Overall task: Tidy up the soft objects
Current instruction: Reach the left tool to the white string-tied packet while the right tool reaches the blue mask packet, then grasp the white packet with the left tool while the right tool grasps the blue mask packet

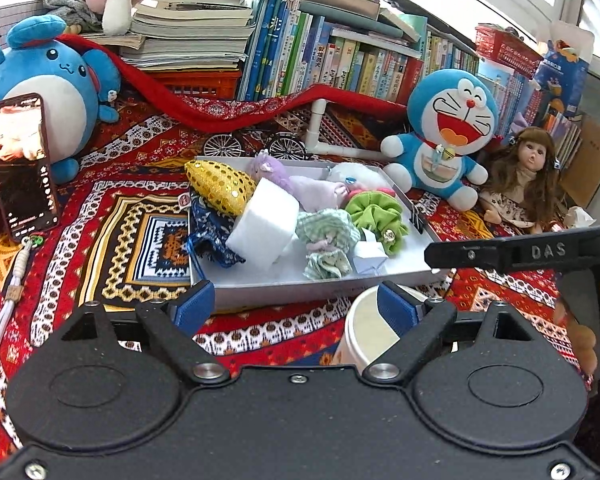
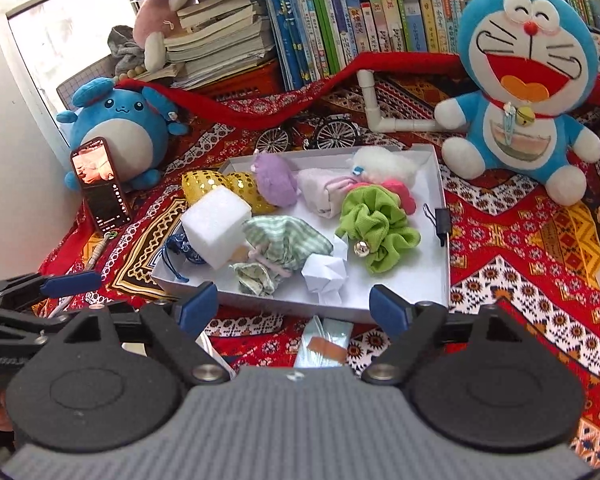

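We hold our left gripper (image 1: 296, 304) just in front of the white tray (image 1: 284, 282), with its blue fingers wide apart and nothing between them. Our right gripper (image 2: 294, 306) is the same, fingers apart and empty, close to the tray's near edge. The soft things are all in the tray: a white foam block (image 2: 216, 226), a gold pouch (image 2: 236, 190), a purple plush (image 2: 274, 182), a green scrunchie (image 2: 376, 228) and a striped bag (image 2: 286, 240). A paper cup (image 1: 362, 334) stands by our left gripper. A blue cat toy (image 2: 528, 80) sits behind the tray.
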